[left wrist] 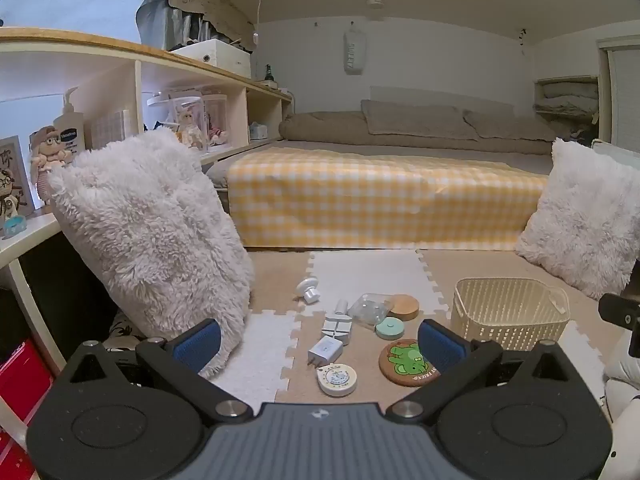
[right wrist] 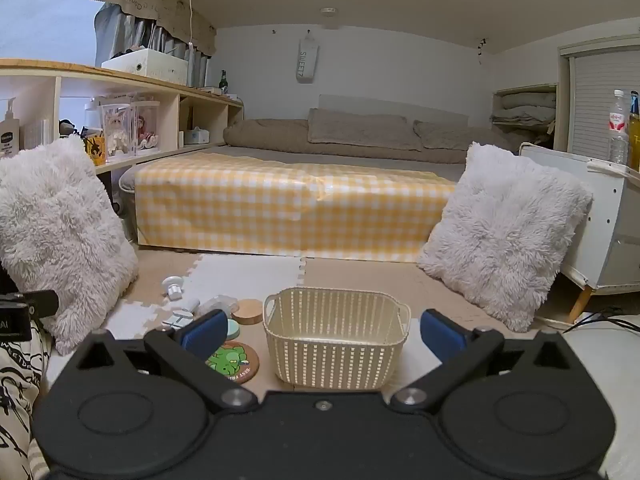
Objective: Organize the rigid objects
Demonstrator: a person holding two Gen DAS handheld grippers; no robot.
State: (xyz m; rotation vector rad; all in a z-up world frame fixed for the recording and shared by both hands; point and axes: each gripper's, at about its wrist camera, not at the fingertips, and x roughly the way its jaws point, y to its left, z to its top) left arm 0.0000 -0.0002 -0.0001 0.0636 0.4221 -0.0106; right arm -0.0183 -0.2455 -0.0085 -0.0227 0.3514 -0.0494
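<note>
Both pairs of blue fingers, left (left wrist: 319, 340) and right (right wrist: 323, 331), stand wide apart and hold nothing. Small rigid things lie clustered on the floor mat left of the empty cream basket (right wrist: 335, 336): a white charger (left wrist: 326, 350), a round timer (left wrist: 337, 379), a frog coaster (left wrist: 408, 362), a wooden lid (left wrist: 404, 307). The charger looks like the easiest first pick: its long axis runs away toward the bed, prongs pointing near-left, so the fingers should close across its narrow sides, then lift it over the basket rim.

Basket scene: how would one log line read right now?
basket: empty | small items: on floor mat | left hand-held gripper: open | right hand-held gripper: open
</note>
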